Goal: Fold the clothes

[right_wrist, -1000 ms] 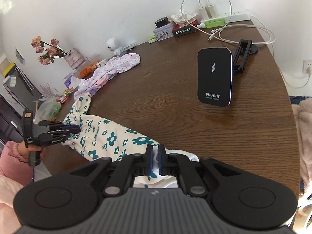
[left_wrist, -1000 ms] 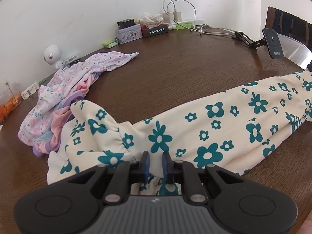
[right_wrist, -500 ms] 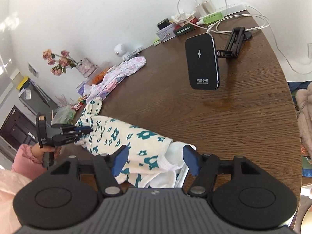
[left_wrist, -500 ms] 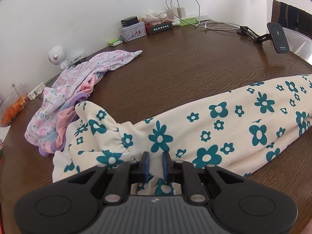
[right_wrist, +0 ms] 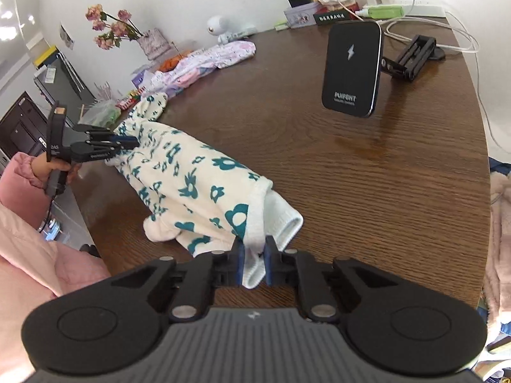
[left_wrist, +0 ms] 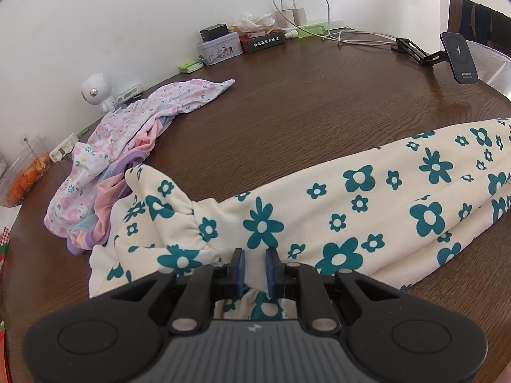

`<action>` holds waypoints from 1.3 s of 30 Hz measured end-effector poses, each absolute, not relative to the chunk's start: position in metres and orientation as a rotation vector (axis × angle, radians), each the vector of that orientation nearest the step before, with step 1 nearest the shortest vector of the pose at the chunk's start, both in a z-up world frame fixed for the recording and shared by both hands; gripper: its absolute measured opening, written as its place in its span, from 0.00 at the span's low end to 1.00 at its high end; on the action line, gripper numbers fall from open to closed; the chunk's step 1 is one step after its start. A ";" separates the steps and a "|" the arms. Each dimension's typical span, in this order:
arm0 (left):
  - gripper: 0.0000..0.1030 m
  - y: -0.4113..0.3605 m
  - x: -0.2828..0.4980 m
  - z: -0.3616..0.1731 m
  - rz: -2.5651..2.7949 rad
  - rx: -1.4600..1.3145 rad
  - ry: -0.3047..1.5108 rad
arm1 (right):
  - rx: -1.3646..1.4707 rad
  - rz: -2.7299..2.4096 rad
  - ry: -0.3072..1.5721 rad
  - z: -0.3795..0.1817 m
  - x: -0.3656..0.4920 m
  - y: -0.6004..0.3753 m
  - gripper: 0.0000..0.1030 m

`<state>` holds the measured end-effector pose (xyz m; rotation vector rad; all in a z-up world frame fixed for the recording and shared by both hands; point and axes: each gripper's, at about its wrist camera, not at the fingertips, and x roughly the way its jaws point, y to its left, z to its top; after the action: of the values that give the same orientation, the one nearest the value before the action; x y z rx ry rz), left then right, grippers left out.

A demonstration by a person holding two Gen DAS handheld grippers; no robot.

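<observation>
Cream trousers with teal flowers [left_wrist: 351, 204] lie stretched across the brown table [left_wrist: 303, 95]. My left gripper [left_wrist: 254, 266] is shut on their gathered waistband end. It shows from the side in the right wrist view [right_wrist: 127, 142], pinching that end. My right gripper [right_wrist: 254, 263] is shut on the white ribbed cuff [right_wrist: 274, 220] at the other end of the trousers [right_wrist: 191, 178]. Both ends rest low on the table.
A heap of pink floral clothes [left_wrist: 127, 146] lies at the left, beside the waistband. A black charger on a stand [right_wrist: 353, 67] stands at the far right. Boxes, cables and a small white camera [left_wrist: 94, 91] line the wall. The table's front edge is near both grippers.
My right gripper opened half a second ago and has shut again on the white cuff. The trousers shifted slightly. My left gripper kept its hold.
</observation>
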<state>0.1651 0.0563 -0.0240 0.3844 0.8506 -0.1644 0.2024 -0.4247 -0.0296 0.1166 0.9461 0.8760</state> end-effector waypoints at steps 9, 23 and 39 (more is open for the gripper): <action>0.12 0.056 0.163 -0.025 -0.167 0.392 0.843 | 0.203 0.787 0.626 0.029 0.163 -0.416 0.68; 0.12 0.069 0.158 -0.026 -0.200 0.325 0.799 | -0.086 0.879 0.648 0.006 0.180 -0.184 0.20; 0.83 0.124 0.162 0.035 -0.253 0.092 0.643 | -0.184 0.768 0.694 -0.029 0.173 -0.151 0.23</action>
<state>0.1624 0.1238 0.0354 0.0916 0.6434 -0.2531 0.1734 -0.1514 -0.0287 -0.1839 0.6942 0.7676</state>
